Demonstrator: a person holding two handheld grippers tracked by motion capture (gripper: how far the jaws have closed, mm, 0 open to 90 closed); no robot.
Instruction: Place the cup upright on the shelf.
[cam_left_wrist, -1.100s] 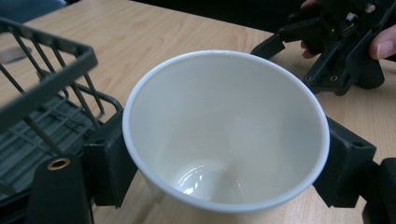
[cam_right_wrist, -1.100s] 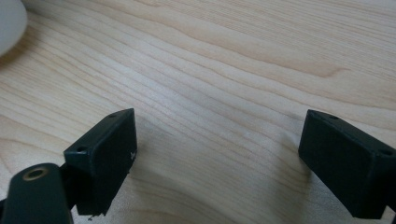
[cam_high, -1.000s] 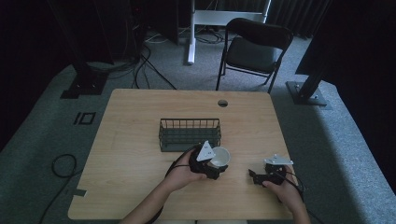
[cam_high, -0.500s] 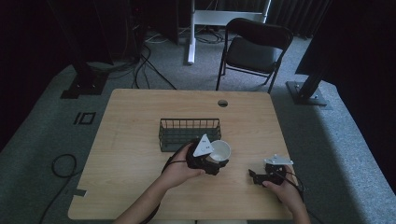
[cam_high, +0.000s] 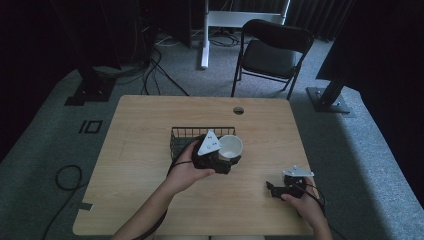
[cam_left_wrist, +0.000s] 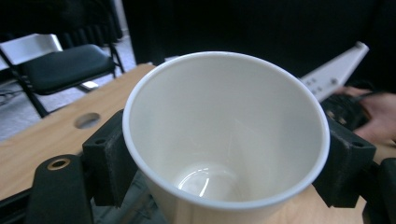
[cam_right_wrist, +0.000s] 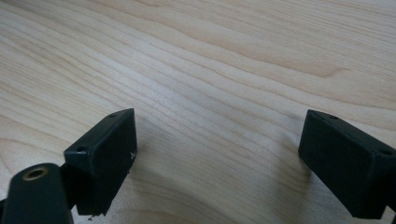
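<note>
Dark grey carpet and a black folding chair (cam_high: 272, 52) are seen behind the wooden table (cam_high: 140, 150) in the high view, where the left gripper (cam_high: 231, 161) is held beside a wire basket (cam_high: 180, 136) with a white paper cup (cam_high: 230, 146) clamped in it. From the left gripper view, the cup (cam_left_wrist: 224, 135) is seen pinched between both jaws, mouth toward the camera. From the right gripper view, the right gripper (cam_right_wrist: 217, 154) is shown with jaws spread wide over bare wood.

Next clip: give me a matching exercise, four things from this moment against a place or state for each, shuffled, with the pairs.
Things:
1. white paper cup
2. wire basket
3. right tongs
4. folding chair

Places or states:
A. on the floor beyond the table
B. open, nothing between the jaws
C. clamped in the left tongs
D. mid-table, behind the left hand

Pairs: 1-C, 2-D, 3-B, 4-A
</note>
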